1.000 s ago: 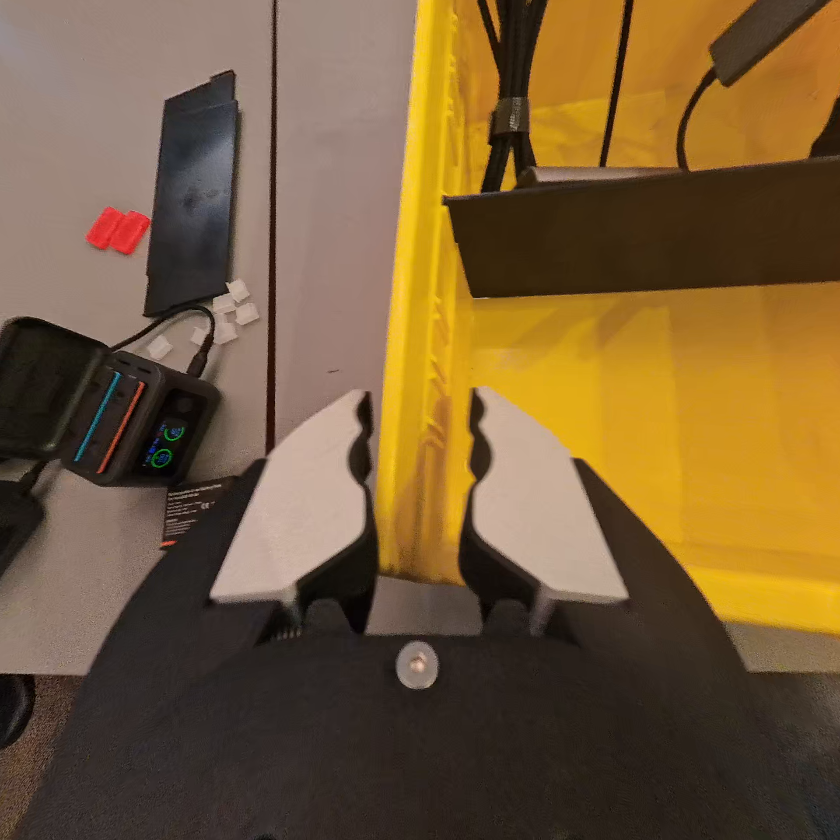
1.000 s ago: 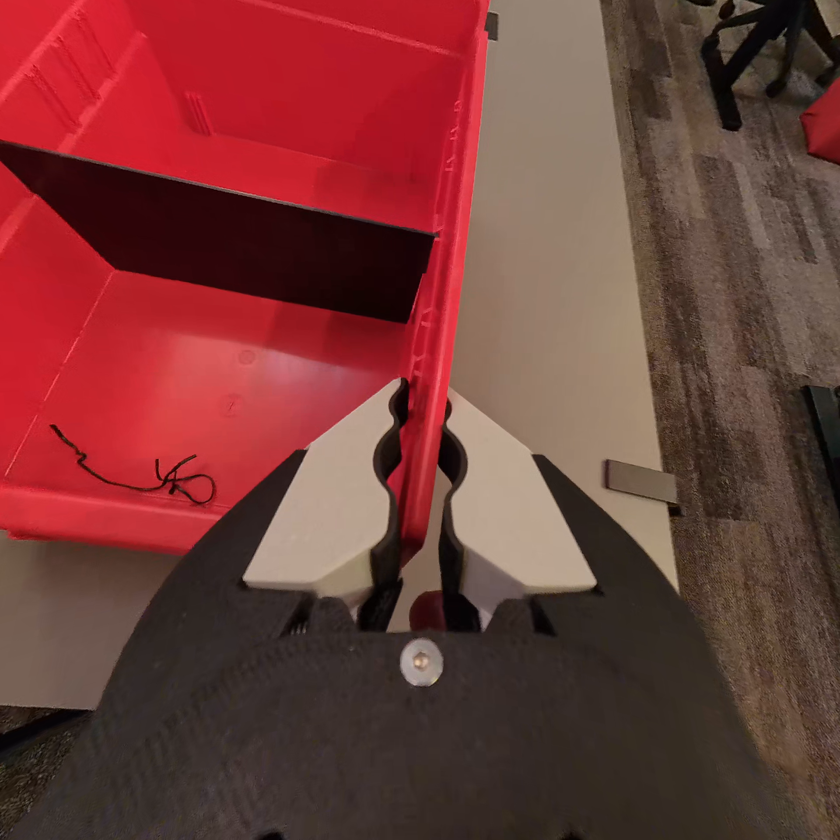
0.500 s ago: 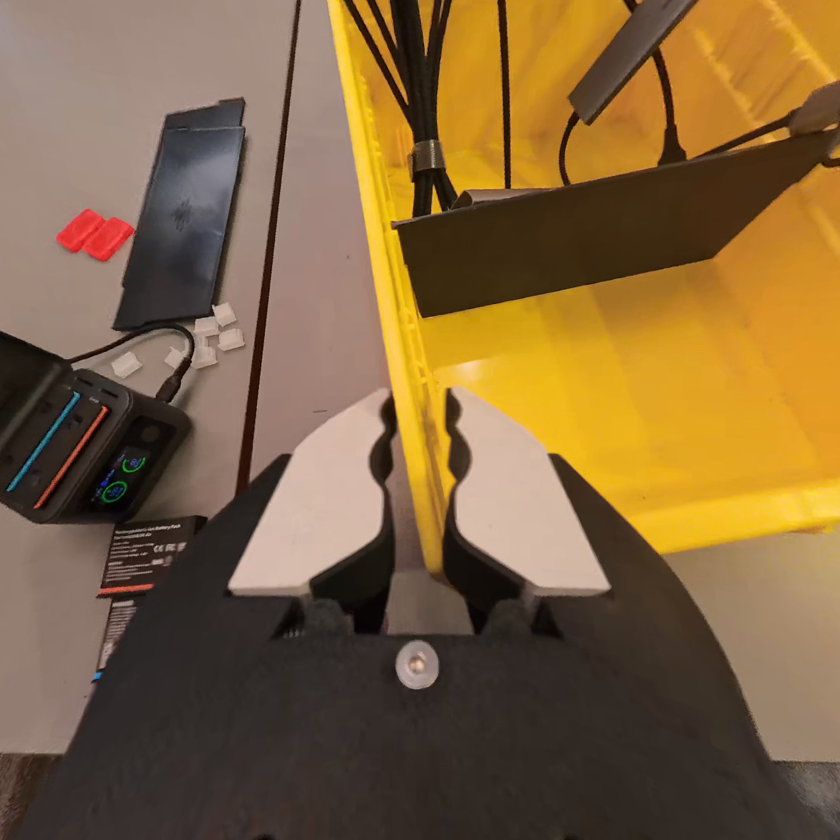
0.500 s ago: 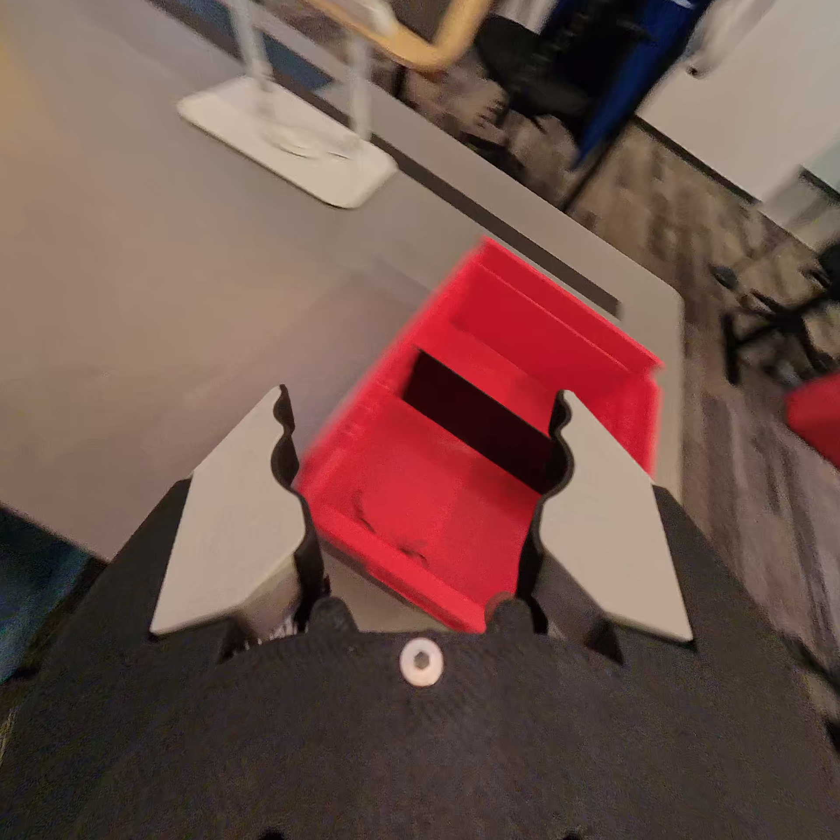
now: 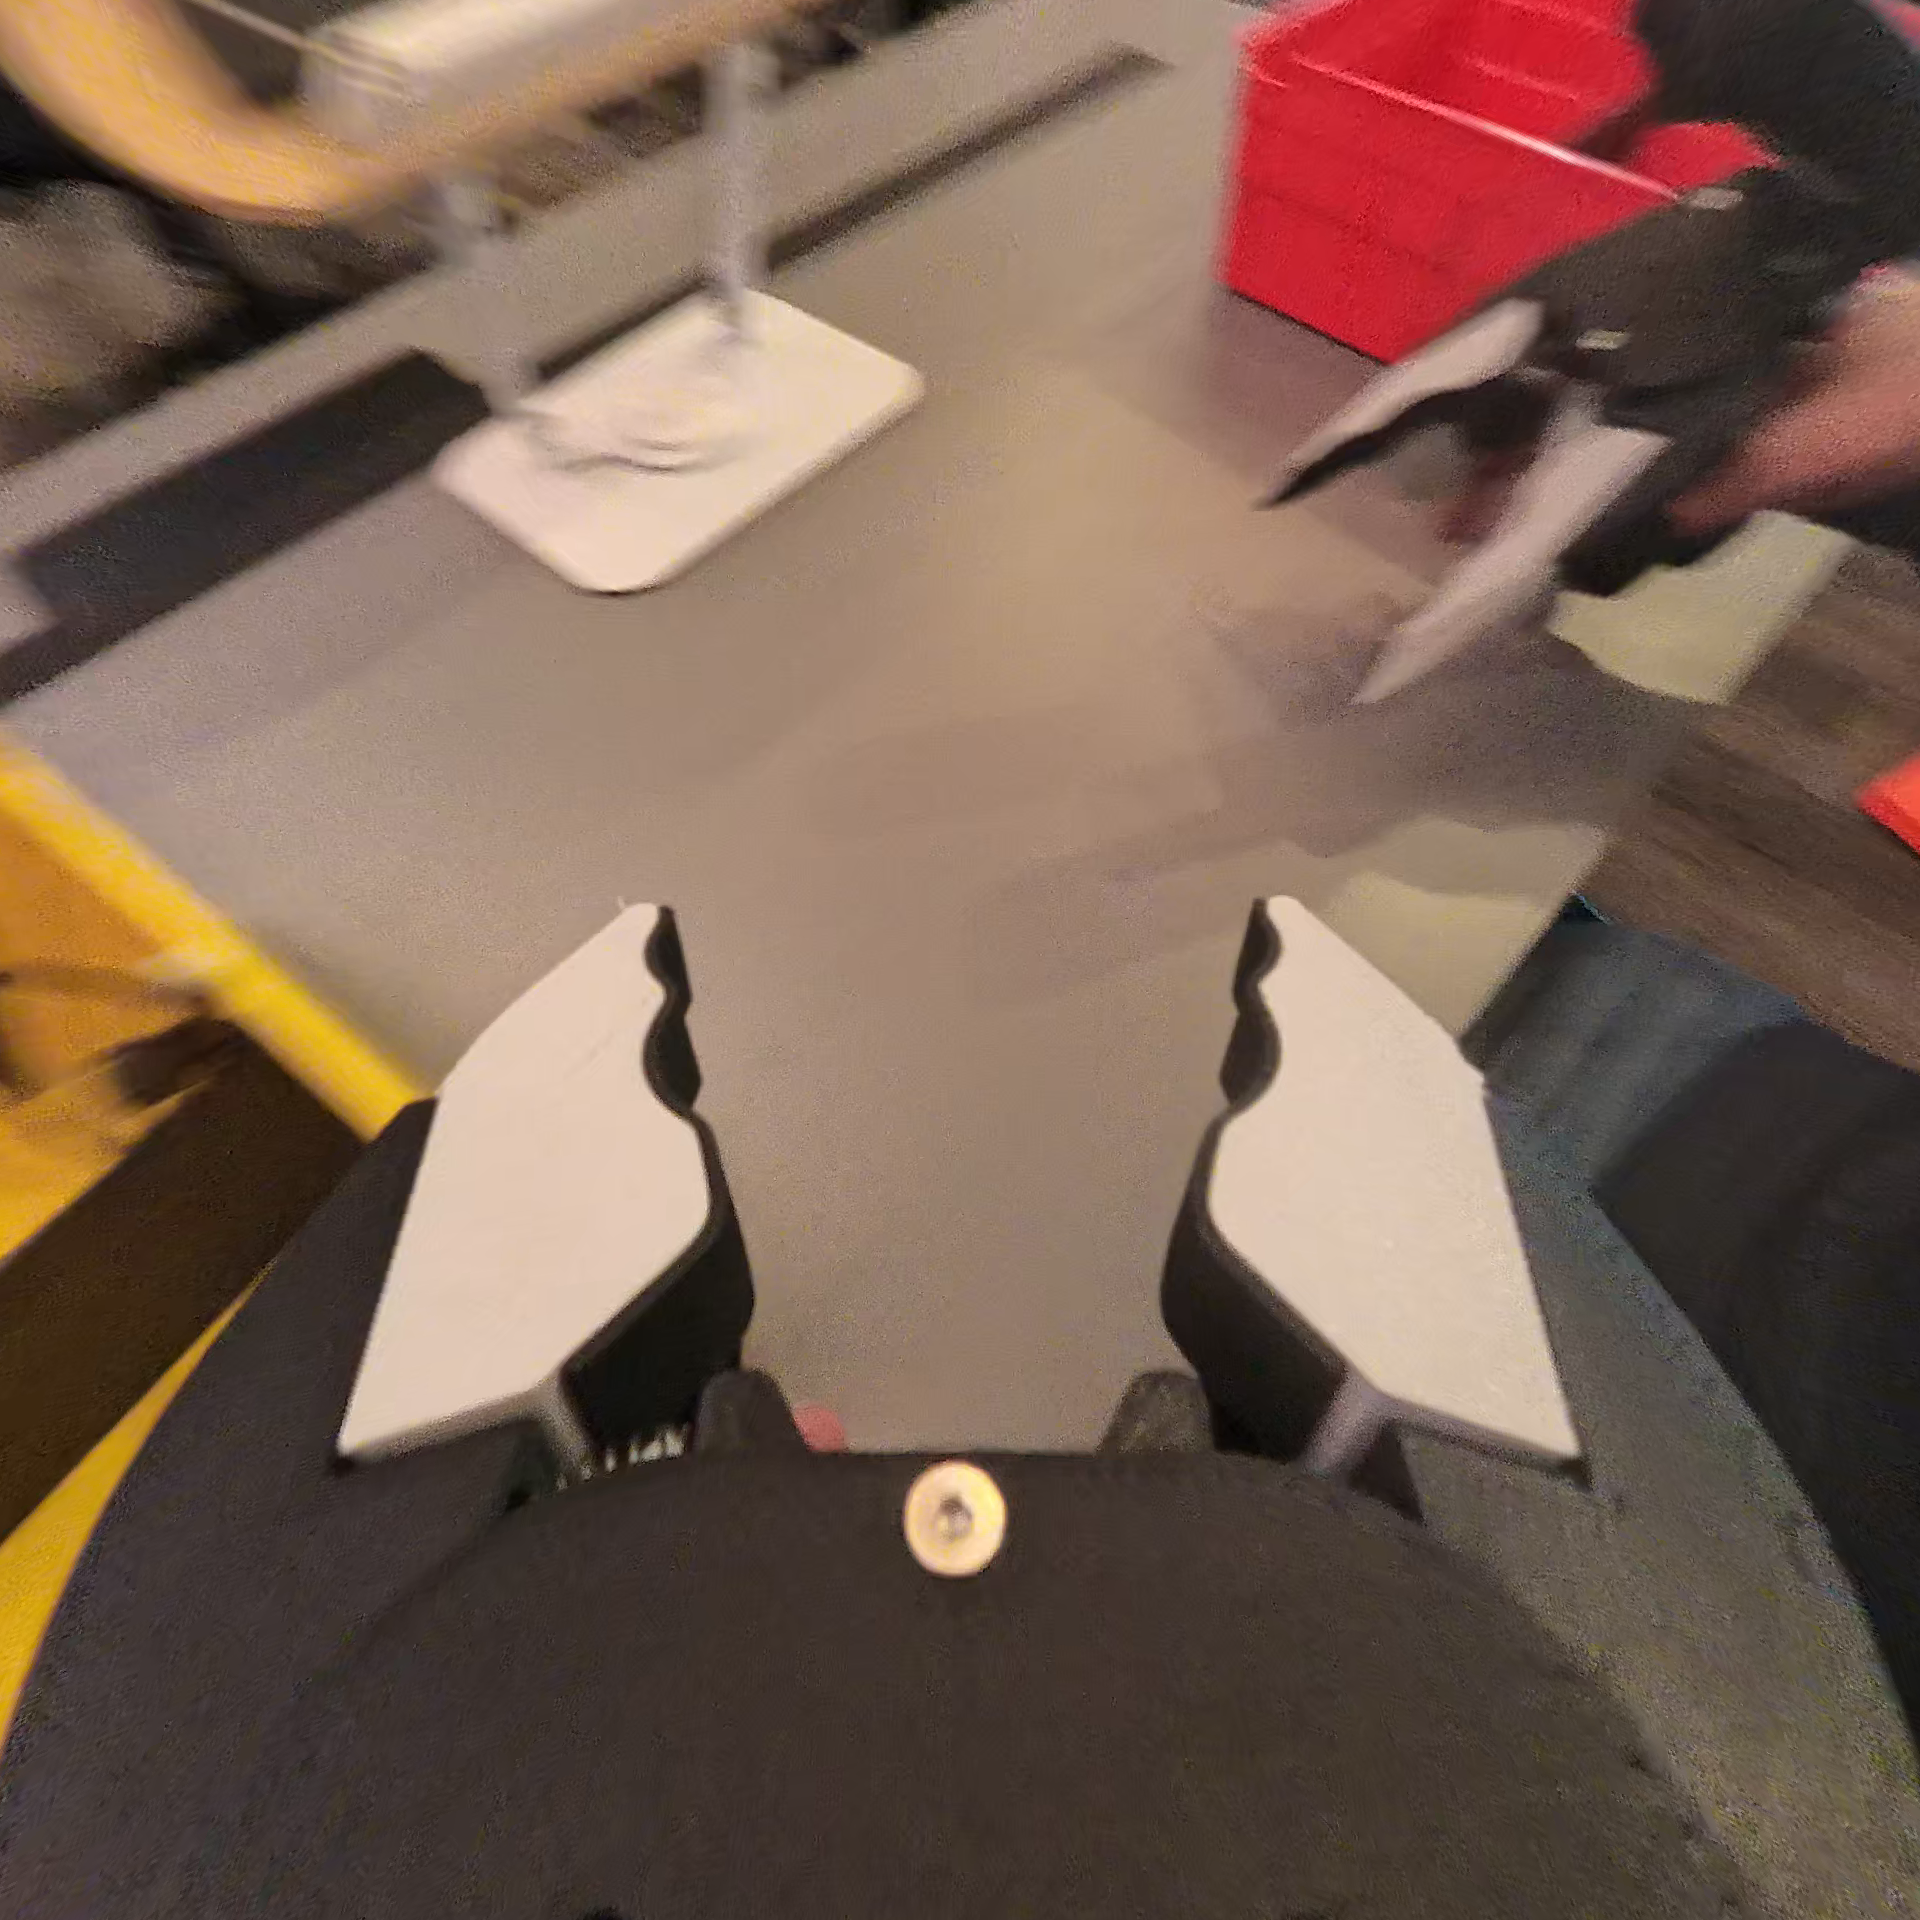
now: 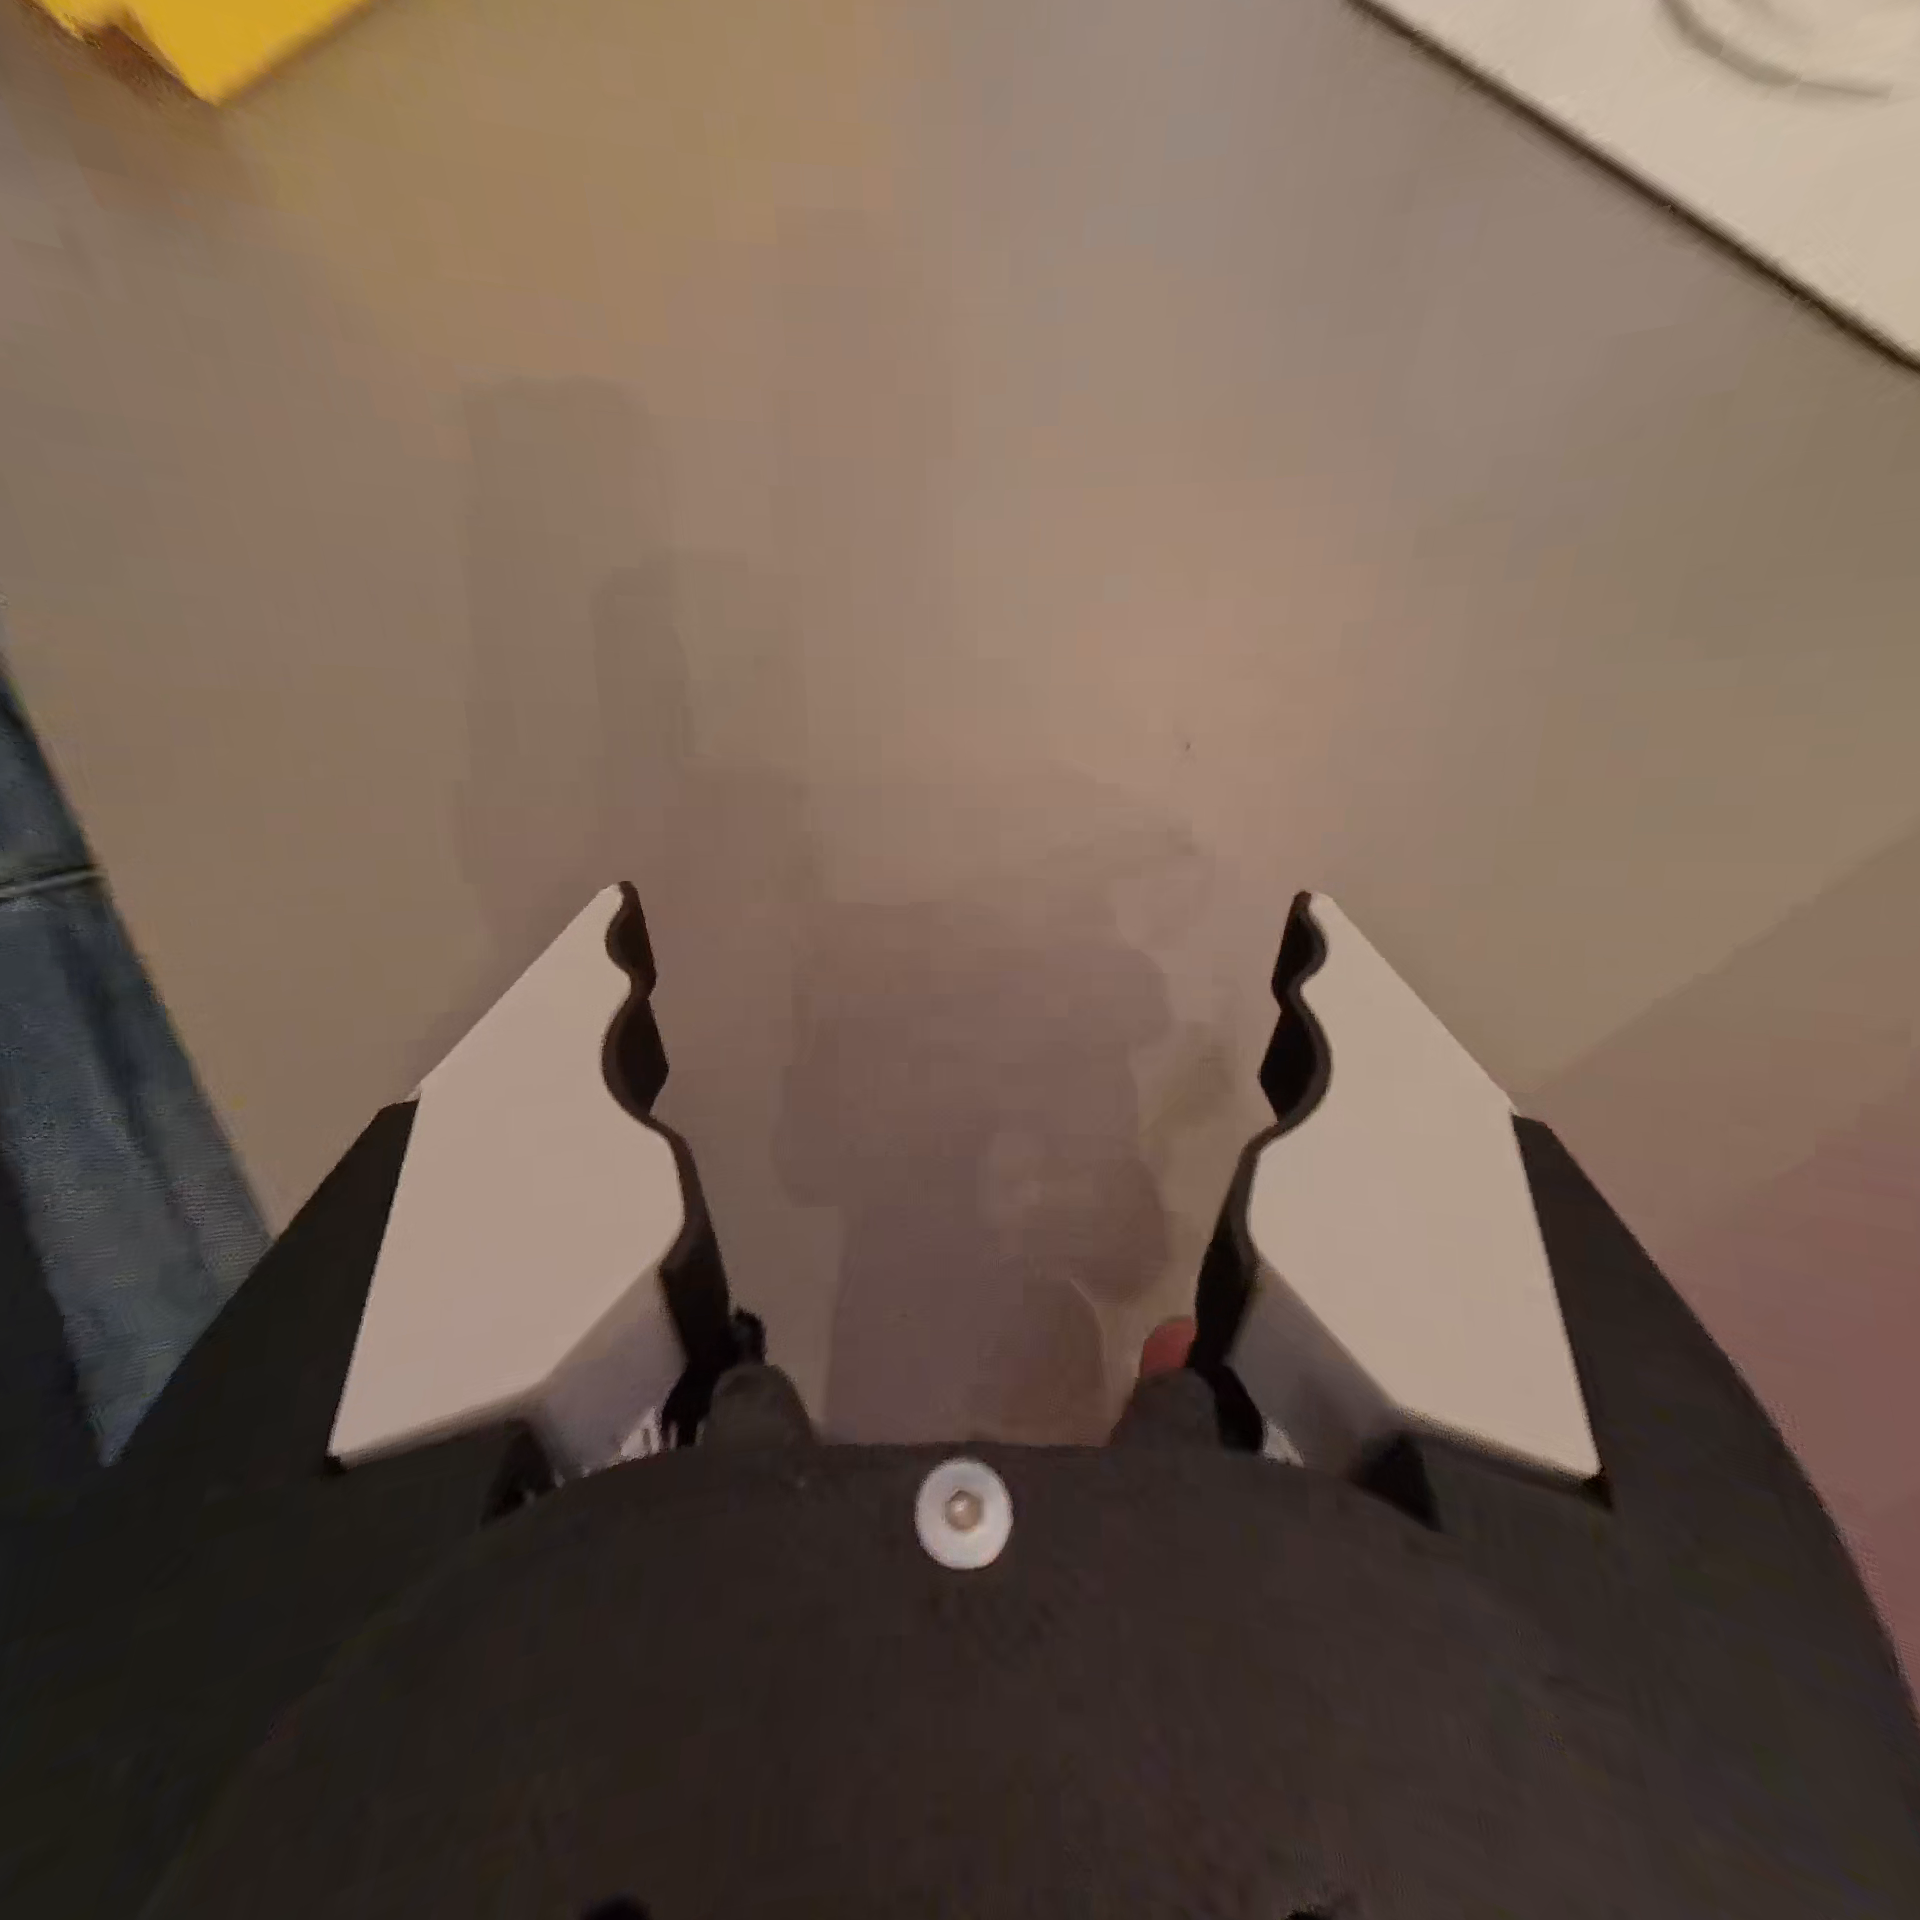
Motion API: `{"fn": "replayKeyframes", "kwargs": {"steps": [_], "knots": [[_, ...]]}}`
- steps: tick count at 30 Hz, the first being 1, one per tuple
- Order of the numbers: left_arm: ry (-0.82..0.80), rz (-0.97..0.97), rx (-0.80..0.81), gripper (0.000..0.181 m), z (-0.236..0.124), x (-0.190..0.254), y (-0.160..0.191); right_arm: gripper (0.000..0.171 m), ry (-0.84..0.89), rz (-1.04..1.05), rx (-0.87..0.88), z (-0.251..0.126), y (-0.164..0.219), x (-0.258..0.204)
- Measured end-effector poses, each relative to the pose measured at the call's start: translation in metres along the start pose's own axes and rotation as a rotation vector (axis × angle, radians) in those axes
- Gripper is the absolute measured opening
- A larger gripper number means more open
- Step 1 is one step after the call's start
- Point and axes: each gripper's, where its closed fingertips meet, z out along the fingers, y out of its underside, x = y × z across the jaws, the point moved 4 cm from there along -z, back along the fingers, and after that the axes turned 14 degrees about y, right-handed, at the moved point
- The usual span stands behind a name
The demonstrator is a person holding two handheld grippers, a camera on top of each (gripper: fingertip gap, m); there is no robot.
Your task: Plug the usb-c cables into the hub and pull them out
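My left gripper (image 5: 961, 920) spread wide, nothing between fingers; half second ago it pinched yellow plastic bin (image 5: 223, 971) wall, now bin sits lower left of frame. My right gripper (image 6: 961, 904) equally spread, empty over bare grey tabletop (image 6: 935, 468); red plastic bin (image 5: 1382, 177) upper right in left view. Both bins released. Cables, hub out of sight; plugging judged not started.

The counter (image 5: 935, 727) is plain grey-beige. Left of it sits a yellow bin (image 5: 208, 956) with a black divider (image 5: 156, 1195); at its far right, a red bin (image 5: 1403, 177). A white base plate (image 5: 686, 457) lies on it. Both tongs (image 5: 961, 1039) (image 6: 961, 1039) are white-faced on black bodies.
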Motion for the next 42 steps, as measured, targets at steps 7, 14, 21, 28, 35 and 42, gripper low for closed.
{"fn": "replayKeyframes", "kwargs": {"steps": [7, 14, 21, 28, 35, 42], "knots": [[0.269, 0.009, -0.168, 0.114, 0.139, 0.035, 0.015, 0.069, 0.168, -0.074, -0.013, 0.025, 0.003, 0.017], [0.345, 0.081, -0.208, 0.112, 0.201, 0.059, 0.019, 0.054, 0.324, -0.115, -0.024, 0.028, 0.006, 0.042], [0.347, 0.126, -0.205, 0.108, 0.223, 0.061, 0.018, 0.098, 0.232, -0.095, 0.027, 0.037, 0.004, 0.060], [0.319, 0.154, -0.221, 0.106, 0.234, 0.057, 0.019, 0.159, 0.211, 0.099, -0.095, 0.048, 0.017, 0.078], [0.321, 0.117, -0.214, 0.103, 0.233, 0.051, 0.018, 0.159, 0.217, 0.094, -0.146, 0.038, 0.022, 0.058], [0.309, 0.140, -0.283, 0.104, 0.238, 0.054, 0.024, 0.159, 0.057, -0.053, -0.078, 0.039, 0.020, 0.043]]}}
